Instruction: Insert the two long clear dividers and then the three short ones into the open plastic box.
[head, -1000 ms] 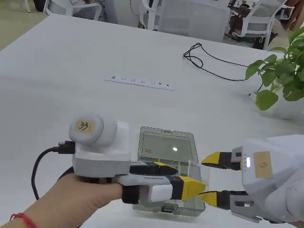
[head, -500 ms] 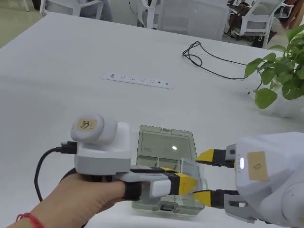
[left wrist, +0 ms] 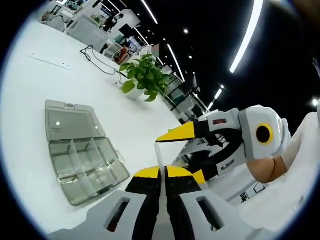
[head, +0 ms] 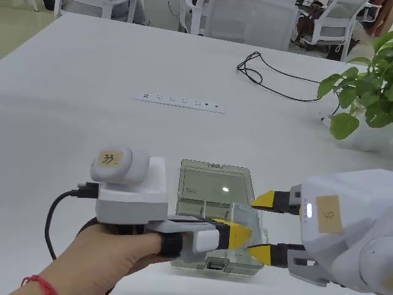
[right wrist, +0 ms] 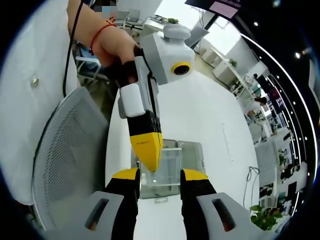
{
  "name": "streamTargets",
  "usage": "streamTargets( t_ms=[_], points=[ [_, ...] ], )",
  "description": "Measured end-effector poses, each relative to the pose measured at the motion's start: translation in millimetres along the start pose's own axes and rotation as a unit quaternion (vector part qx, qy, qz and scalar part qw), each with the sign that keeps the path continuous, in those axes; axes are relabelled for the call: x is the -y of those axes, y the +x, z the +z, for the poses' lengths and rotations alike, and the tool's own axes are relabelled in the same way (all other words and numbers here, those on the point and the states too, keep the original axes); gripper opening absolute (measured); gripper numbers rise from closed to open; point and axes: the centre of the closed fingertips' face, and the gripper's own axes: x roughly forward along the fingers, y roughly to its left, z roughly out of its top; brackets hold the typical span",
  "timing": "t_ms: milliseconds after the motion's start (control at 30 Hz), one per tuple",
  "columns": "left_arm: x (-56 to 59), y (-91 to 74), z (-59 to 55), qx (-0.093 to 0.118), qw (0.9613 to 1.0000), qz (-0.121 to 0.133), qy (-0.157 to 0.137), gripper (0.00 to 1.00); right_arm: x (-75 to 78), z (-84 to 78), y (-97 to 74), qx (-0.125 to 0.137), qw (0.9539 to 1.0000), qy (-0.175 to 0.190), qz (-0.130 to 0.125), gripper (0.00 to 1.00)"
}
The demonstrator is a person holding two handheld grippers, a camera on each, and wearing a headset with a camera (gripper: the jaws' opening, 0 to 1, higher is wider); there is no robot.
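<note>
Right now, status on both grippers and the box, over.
Left gripper shut on a clear divider. Right gripper open, close by the left tip. Box open, several dividers already seated.

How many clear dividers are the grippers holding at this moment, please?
1. The left gripper is shut on one clear divider, which sticks up from between its jaws. The right gripper is open and holds nothing. A second piece could be hidden behind the jaws.

Open clear box point(left wrist: 70, 120), dividers point(left wrist: 80, 170) inside
</note>
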Motion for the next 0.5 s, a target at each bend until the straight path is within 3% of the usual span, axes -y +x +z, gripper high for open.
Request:
streamTargets(
  t_ms=[167, 233, 333, 500],
  points=[
    [-1.4, -0.7, -0.5, 0.003, 1.0, 0.004, -0.008, 0.0, -0.7, 0.7, 0.9, 0.0, 1.0, -0.006, -0.002, 0.33],
    [-1.2, -1.6, -1.7, 0.001, 1.0, 0.005, 0.004, 0.0, -0.5, 1.2, 0.8, -0.001, 1.0, -0.004, 0.0, 0.34],
    [-2.8, -2.9, -2.0, -0.001, 0.9998, 0.009, 0.015, 0.0, 0.3, 7.8, -4.2, 0.02, 0.9997, 0.012, 0.007, 0.34],
    [3.4, -7.8, -2.8, -0.012, 0.9958, -0.008, 0.09, 0.0, 9.0, 13.4, -18.9, 0.073, 0.9936, 0.073, 0.045, 0.33]
  ],
)
